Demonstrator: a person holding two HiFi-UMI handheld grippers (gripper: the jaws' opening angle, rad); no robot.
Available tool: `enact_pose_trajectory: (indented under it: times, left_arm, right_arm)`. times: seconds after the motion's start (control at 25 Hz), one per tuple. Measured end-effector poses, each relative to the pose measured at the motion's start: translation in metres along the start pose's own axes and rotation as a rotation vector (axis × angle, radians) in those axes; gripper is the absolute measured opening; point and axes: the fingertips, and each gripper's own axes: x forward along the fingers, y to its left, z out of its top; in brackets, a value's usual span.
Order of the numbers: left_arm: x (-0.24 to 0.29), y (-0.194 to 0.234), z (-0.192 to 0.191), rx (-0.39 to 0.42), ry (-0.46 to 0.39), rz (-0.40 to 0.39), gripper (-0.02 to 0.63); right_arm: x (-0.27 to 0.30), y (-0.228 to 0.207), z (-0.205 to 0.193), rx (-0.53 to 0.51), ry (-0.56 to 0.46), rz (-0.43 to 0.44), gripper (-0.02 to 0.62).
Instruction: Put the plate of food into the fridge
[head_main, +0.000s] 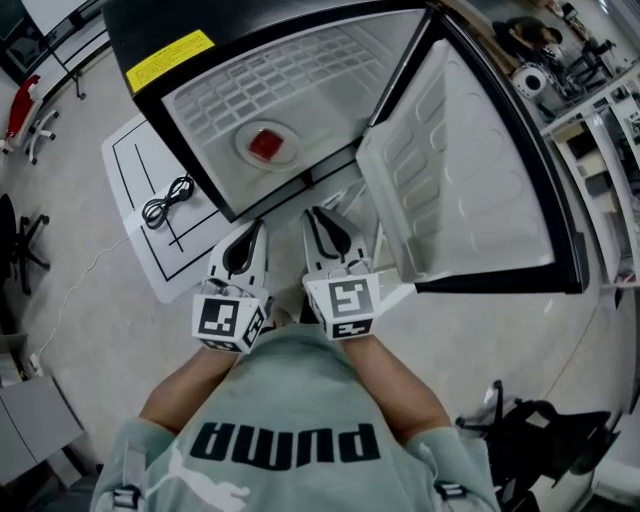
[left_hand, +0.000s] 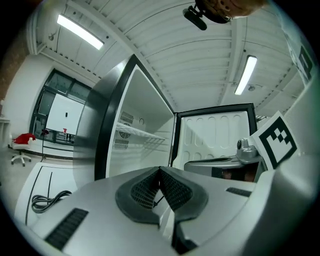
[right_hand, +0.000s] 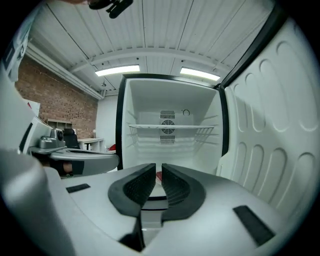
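The fridge (head_main: 330, 70) stands open, its door (head_main: 470, 180) swung out to the right. Inside, a white plate (head_main: 243, 152) carrying a red piece of food (head_main: 266, 144) rests on the lower shelf. Both grippers are held close to the body in front of the opening, well short of the plate. My left gripper (head_main: 258, 228) has its pads meeting at the tips (left_hand: 160, 172), with nothing between them. My right gripper (head_main: 312, 215) points into the fridge, its jaws (right_hand: 158, 170) drawn together and empty. A sliver of the red food (right_hand: 158, 176) shows just past them.
A white floor mat (head_main: 140, 160) with black lines lies left of the fridge, with a coiled black cable (head_main: 167, 203) on it. A wire shelf (right_hand: 170, 128) spans the upper interior. A red chair (head_main: 22, 105) stands far left, dark equipment (head_main: 530, 440) at lower right.
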Motion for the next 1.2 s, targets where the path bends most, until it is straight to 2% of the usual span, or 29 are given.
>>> enact_pose_trajectory:
  times: [0.16, 0.24, 0.4, 0.64, 0.8, 1.2]
  left_arm:
    - [-0.015, -0.010, 0.006, 0.025, -0.022, -0.007, 0.005]
    - [-0.021, -0.017, 0.010, 0.041, -0.032, -0.004, 0.005]
    - [-0.031, -0.037, 0.014, 0.065, -0.048, 0.010, 0.005]
    - [-0.047, -0.088, 0.014, 0.052, -0.056, 0.038, 0.005]
    - [-0.057, -0.130, 0.012, 0.086, -0.054, 0.033, 0.005]
    - [-0.104, -0.186, -0.003, 0.118, -0.022, 0.114, 0.005]
  right_arm:
    - [-0.021, 0.004, 0.005, -0.020, -0.009, -0.004, 0.044]
    - [-0.029, 0.006, 0.005, -0.029, -0.021, 0.004, 0.006]
    - [-0.049, 0.004, 0.005, -0.041, -0.045, 0.026, 0.005]
    - [-0.100, -0.006, 0.003, -0.045, -0.062, 0.066, 0.006]
    - [-0.135, -0.018, -0.003, -0.047, -0.081, 0.082, 0.006]
    - [-0.212, -0.012, -0.015, -0.054, -0.117, 0.151, 0.006]
